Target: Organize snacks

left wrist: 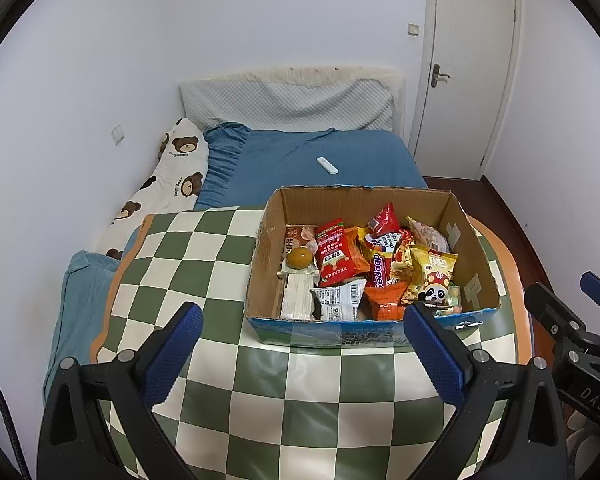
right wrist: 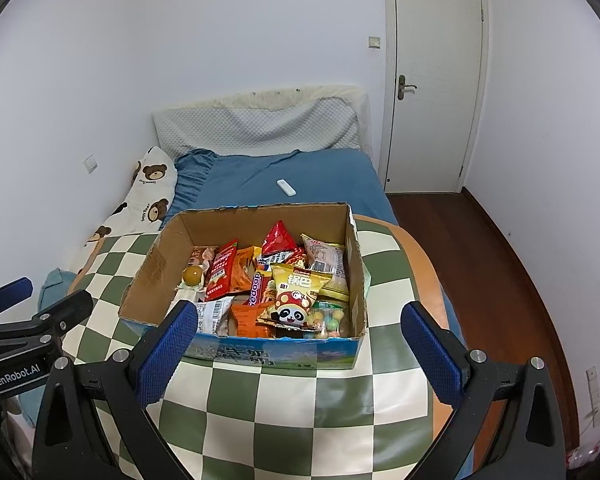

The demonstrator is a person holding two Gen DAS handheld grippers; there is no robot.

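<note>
Lower snack packets (left wrist: pixel 384 304) buried under others; box (right wrist: pixel 260 354) print blurred.

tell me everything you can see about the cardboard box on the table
The cardboard box is an open-topped carton, plain brown inside, with blue printed outer walls and ragged cut upper edges. It sits flat on the green-and-cream checkered tablecloth, its far side toward the bed. Snack packets fill its floor in a loose heap. Neither pair of tongs touches it.
</note>
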